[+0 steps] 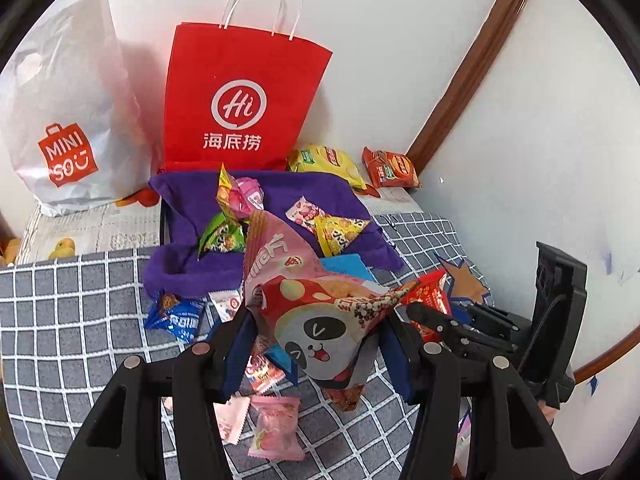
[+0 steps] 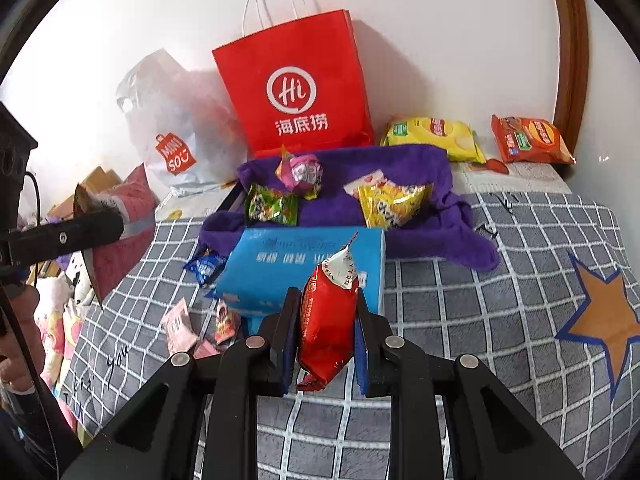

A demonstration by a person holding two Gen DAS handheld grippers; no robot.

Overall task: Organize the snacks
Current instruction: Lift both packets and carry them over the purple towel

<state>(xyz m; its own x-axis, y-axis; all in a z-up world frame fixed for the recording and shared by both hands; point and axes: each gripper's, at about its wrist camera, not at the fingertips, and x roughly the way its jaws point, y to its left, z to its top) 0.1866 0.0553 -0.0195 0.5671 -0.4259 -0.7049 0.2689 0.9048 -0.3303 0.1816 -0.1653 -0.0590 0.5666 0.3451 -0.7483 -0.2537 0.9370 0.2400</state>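
My left claw (image 1: 316, 344) is clamped on a panda-print snack bag (image 1: 320, 332), held above the checked bedspread (image 1: 80, 312). The bag's long axis runs roughly crosswise between the pads, one crimped corner pointing right toward the other claw; a pink wrapper (image 1: 276, 248) bulges up behind it, and I cannot tell whether that one is pinched too.

My right claw (image 2: 326, 332) grips a red snack packet (image 2: 328, 328), standing nearly upright, its white crimped top tilted away from me toward the blue box (image 2: 280, 264).

Edges and room: I see the white wall (image 1: 400, 40) close behind the red paper bag (image 2: 296, 92) and the white Miniso bag (image 1: 64, 120); a second wall with wooden trim (image 1: 472, 64) closes the right side. The purple cloth (image 2: 420, 200) lies in front of the red bag, carrying a green packet (image 2: 272, 206), a yellow packet (image 2: 392, 204) and a pink-purple one (image 2: 302, 172). Open bedspread shows right of the blue box, around the orange star (image 2: 604, 320).

Hidden or unclear: in the left view the panda bag covers most of the blue box. Small pink sachets (image 1: 276, 428) lie below the left claw, partly behind its fingers. A yellow chip bag (image 2: 436, 136) and an orange chip bag (image 2: 528, 140) lie by the back wall. The bed's left edge is cluttered, and I cannot make out what lies there.
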